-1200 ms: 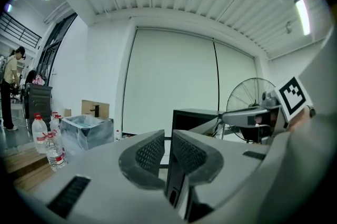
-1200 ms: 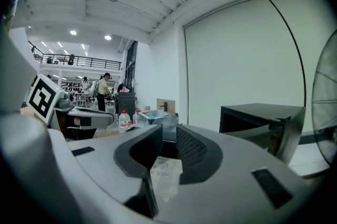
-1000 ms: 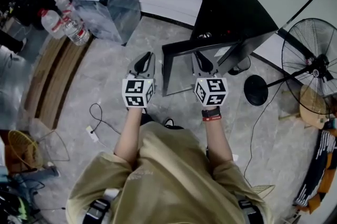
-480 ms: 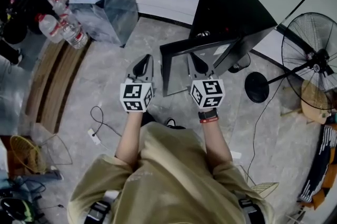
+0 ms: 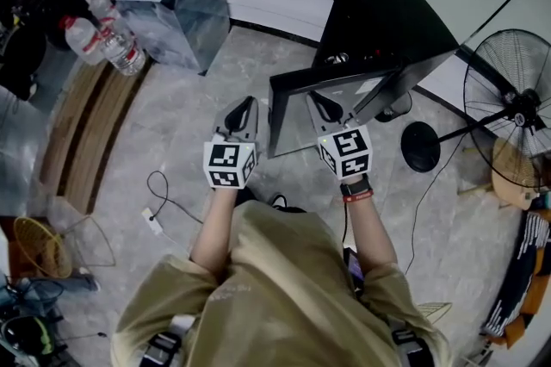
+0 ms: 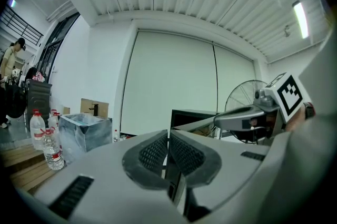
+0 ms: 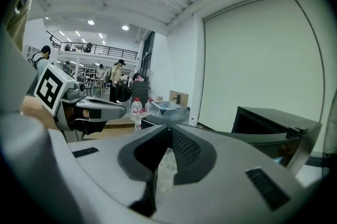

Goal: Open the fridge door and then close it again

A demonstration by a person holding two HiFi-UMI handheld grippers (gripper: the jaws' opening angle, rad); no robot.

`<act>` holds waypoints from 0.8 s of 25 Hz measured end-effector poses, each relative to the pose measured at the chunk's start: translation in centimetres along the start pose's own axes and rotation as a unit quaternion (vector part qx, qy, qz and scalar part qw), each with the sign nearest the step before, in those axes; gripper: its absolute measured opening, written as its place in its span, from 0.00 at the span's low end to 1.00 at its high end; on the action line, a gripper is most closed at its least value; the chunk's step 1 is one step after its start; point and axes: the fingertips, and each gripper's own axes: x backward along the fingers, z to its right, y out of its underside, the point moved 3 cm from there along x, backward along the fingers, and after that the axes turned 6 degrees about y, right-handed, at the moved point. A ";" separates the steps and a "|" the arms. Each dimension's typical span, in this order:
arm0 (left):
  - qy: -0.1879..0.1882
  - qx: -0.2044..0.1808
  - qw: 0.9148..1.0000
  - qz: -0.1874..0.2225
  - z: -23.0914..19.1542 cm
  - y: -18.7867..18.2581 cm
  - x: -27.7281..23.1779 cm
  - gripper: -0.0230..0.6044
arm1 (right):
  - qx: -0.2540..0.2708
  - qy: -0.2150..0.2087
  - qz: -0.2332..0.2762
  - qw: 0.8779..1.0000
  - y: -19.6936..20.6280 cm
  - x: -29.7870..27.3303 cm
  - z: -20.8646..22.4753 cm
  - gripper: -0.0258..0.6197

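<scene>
Black fridge (image 5: 387, 16) stands on the floor by the wall, its door (image 5: 288, 120) partly open. Judged rigid and light on its hinge; best pushed at the free edge. Left gripper (image 5: 249, 104), just outside that edge, has just been closing on nothing. Right gripper (image 5: 321, 101), inside the door, is pinched together and empty.

Your left gripper (image 5: 248, 102) has just been closing, and its jaws now meet on nothing. Your right gripper (image 5: 317, 97) is likewise closed and empty. Your left forearm (image 5: 215, 219) and right forearm (image 5: 370, 227) reach forward side by side.
</scene>
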 end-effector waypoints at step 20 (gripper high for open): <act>0.017 0.006 0.999 -0.047 0.0 3.6 0.0 0.09 | 0.267 -0.122 -0.075 0.953 -2.7 -2.2 0.1 0.23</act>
